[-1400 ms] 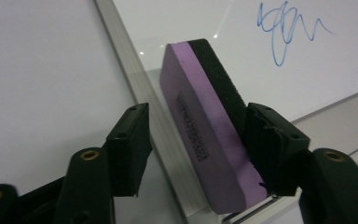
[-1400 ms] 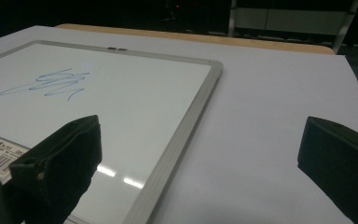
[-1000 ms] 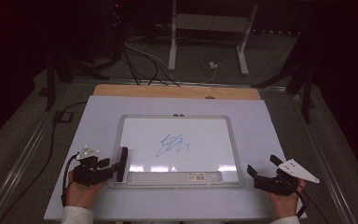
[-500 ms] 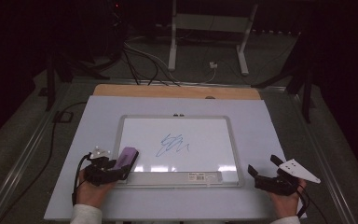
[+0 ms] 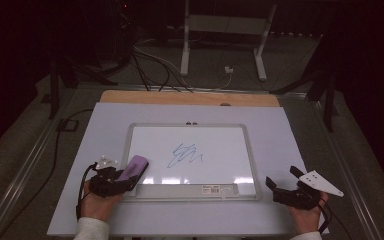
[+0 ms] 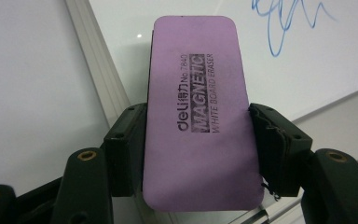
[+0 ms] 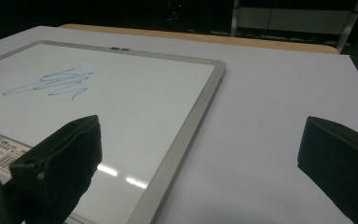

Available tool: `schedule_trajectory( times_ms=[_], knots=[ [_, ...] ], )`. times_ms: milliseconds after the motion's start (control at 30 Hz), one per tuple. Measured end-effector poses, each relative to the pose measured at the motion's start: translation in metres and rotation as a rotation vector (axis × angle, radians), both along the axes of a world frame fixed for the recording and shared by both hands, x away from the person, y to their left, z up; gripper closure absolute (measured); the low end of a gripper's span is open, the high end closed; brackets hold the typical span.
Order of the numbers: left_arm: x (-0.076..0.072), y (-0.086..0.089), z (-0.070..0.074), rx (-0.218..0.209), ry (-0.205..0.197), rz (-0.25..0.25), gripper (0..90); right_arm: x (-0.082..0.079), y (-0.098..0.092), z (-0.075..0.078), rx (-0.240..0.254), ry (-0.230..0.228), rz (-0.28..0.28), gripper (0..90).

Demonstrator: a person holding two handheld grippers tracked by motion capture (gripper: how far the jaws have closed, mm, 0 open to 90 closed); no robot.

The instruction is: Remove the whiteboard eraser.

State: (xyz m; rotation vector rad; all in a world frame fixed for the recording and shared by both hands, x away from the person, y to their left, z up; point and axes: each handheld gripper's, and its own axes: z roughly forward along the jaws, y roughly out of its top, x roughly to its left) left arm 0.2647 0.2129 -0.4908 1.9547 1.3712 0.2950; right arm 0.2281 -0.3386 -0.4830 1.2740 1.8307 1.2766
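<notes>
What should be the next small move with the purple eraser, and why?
Probably slide the eraser right and forward toward the blue scribble. The left gripper clamps it at the whiteboard's near-left edge, and the scribble sits unwiped mid-board.

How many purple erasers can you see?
1. The purple eraser sits between the jaws of the left gripper, over the bottom left corner of the whiteboard.
</notes>
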Motion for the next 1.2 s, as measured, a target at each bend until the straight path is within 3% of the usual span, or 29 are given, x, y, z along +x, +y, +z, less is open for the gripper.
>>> schedule_trajectory(
  times_ms=[233,667,733,1200],
  knots=[
    [-0.002,0.004,0.008,-0.009,-0.059,0.011,41.5,0.0,0.0,0.0,-0.002,-0.003,0.0,0.0],
    [0.002,0.006,0.019,-0.003,-0.115,0.006,41.5,0.0,0.0,0.0,-0.006,-0.006,0.0,0.0],
    [0.004,0.005,0.02,0.001,-0.136,-0.008,41.5,0.0,0.0,0.0,-0.006,-0.005,0.0,0.0],
    [0.016,-0.014,0.015,0.031,-0.168,-0.082,41.5,0.0,0.0,0.0,-0.009,0.0,0.003,0.0]
  ],
)
